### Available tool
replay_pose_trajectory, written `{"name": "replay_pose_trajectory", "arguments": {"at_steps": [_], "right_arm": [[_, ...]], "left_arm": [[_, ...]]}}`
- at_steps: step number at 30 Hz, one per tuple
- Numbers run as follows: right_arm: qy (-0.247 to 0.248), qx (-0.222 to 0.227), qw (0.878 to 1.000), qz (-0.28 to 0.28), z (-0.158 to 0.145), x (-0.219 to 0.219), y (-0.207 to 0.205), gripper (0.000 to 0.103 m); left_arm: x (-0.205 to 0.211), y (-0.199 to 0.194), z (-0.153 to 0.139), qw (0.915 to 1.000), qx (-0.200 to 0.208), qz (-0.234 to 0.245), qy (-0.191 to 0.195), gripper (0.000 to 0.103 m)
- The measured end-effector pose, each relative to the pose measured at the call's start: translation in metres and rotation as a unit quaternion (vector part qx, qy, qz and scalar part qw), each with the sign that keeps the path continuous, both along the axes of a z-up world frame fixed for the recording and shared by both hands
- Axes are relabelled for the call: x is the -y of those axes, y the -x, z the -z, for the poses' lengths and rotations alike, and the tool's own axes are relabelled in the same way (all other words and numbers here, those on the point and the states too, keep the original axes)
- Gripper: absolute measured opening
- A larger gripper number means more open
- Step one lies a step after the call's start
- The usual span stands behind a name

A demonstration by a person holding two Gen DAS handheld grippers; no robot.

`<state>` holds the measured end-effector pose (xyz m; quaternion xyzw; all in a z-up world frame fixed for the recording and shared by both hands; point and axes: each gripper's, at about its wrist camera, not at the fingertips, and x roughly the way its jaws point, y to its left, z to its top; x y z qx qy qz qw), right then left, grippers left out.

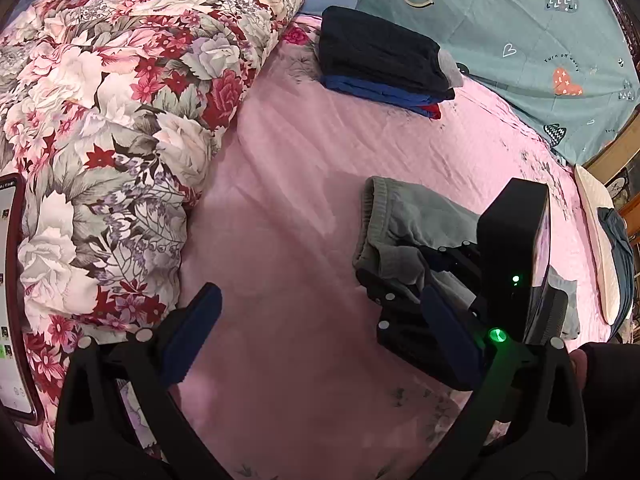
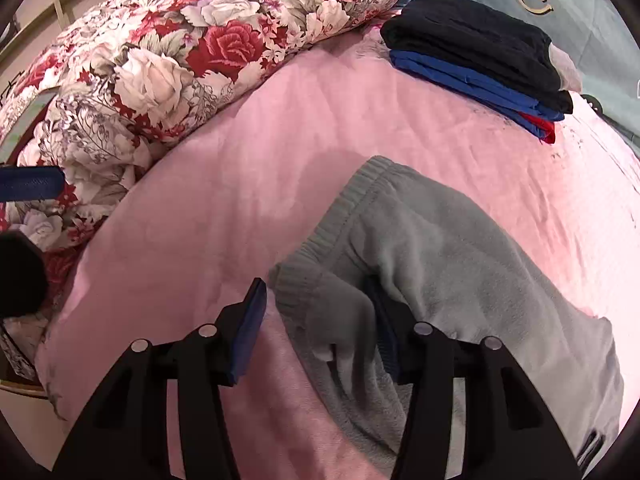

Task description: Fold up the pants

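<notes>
**Sizing up soft grey pants for a fold**

Looking at a fleecy knit garment, rumpled in a heap on the pink sheet, near and to the right of the scene. Ends on its left in a ribbed band, curled over and partly doubled on itself. Lies well apart from the stack of folded clothes at the far right and from the floral quilt on the left.

Judging the cloth as light, limp and thick: likely to drape and sag from any single grip, to hold no crease by itself, and to cling a little to the plush sheet instead of sliding. Not fragile, so safe to pinch firmly.

Finding the right gripper spread wide, with a bunched fold of the grey cloth between its fingers; right finger buried under the fabric, left finger bare just beside the band. Not clamped, as far as the right wrist view shows. Finding the left gripper also spread wide, over bare sheet, touching nothing.

Best taken by the ribbed band, the firmest and thickest part: one grip at each end, lifted and drawn taut to flatten the legs before folding. Risk of catching only one layer, or of the loose legs twisting underneath.
</notes>
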<state>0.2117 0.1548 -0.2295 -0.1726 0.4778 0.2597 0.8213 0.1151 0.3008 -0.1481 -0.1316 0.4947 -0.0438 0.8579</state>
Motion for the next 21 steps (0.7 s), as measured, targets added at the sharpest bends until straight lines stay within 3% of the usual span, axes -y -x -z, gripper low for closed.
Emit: {"name": "replay_pose_trajectory", "arguments": {"at_steps": [3,7,13,17,21], "right_arm": [[0.007,0.005,1.000,-0.005,0.001,0.001,-0.001,0.042],[-0.007,-0.003,1.000,0.006,-0.005,0.011,-0.007,0.022],[-0.048,0.002,0.998,0.027,-0.018,0.023,0.001,0.020],[-0.089,0.000,0.994,0.061,-0.033,0.043,-0.001,0.020],[-0.088,0.023,0.995,0.052,-0.043,0.048,0.010,0.020]], "left_arm": [[-0.001,0.000,0.001,1.0000,-0.003,-0.002,0.000,0.101],[-0.003,-0.009,0.002,0.9998,-0.004,0.002,0.019,0.101],[0.003,-0.054,0.006,0.9926,-0.016,0.034,0.116,0.101],[0.011,-0.085,0.027,0.9776,-0.059,0.054,0.195,0.101],[0.019,-0.102,0.044,0.9678,-0.090,0.063,0.226,0.101]]}}
